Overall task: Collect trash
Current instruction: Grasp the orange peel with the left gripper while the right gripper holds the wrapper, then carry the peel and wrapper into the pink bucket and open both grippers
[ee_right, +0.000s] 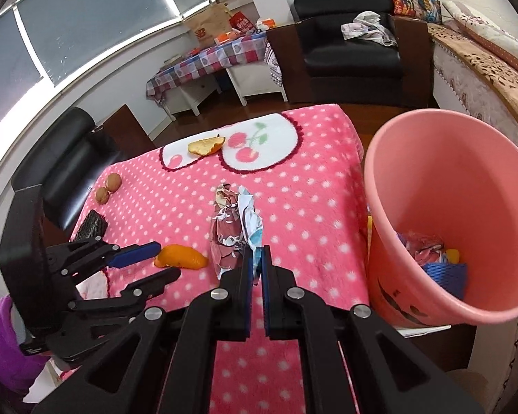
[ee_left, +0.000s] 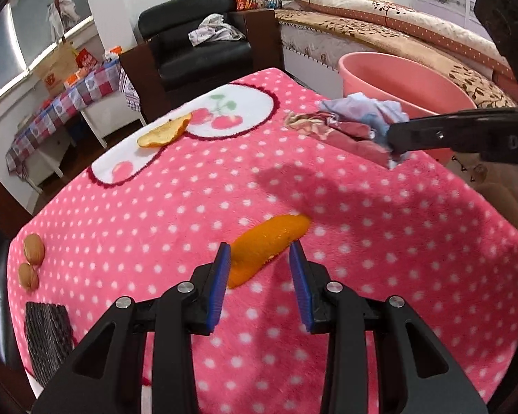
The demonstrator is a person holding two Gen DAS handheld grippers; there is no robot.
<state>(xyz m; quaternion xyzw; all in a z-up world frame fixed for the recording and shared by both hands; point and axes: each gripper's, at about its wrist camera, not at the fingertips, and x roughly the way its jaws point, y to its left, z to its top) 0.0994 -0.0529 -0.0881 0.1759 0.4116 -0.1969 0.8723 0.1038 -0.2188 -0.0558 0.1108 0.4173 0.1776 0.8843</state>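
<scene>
Crumpled foil wrapper, maroon, white and pale blue (ee_right: 233, 231): hung in mid-frame of the right wrist view, above the table, its lower end pinched between the closed blue pads of the right gripper (ee_right: 256, 258); in the left wrist view the same wrapper (ee_left: 348, 120) appeared at upper right, clear of the cloth, just in front of the bucket. Curved orange peel, bright orange skin up (ee_left: 266, 245): lay on the cloth at lower centre of the left wrist view, its near end between the parted fingers of the left gripper (ee_left: 260, 252), pads wide and not pressing it. Pink plastic bucket (ee_right: 466, 179): stood at the right of the right wrist view beside the table edge, coloured scraps and a blue net at its bottom. Second orange peel, pale inner side showing (ee_left: 165, 131): rested on the white cherry patch, upper left. Two brown walnuts (ee_left: 31, 262): at the left edge, touching each other. Dark woven square (ee_left: 48, 338): lower left. Pink fleece tablecloth with white dots (ee_left: 362, 276): covered the table.
</scene>
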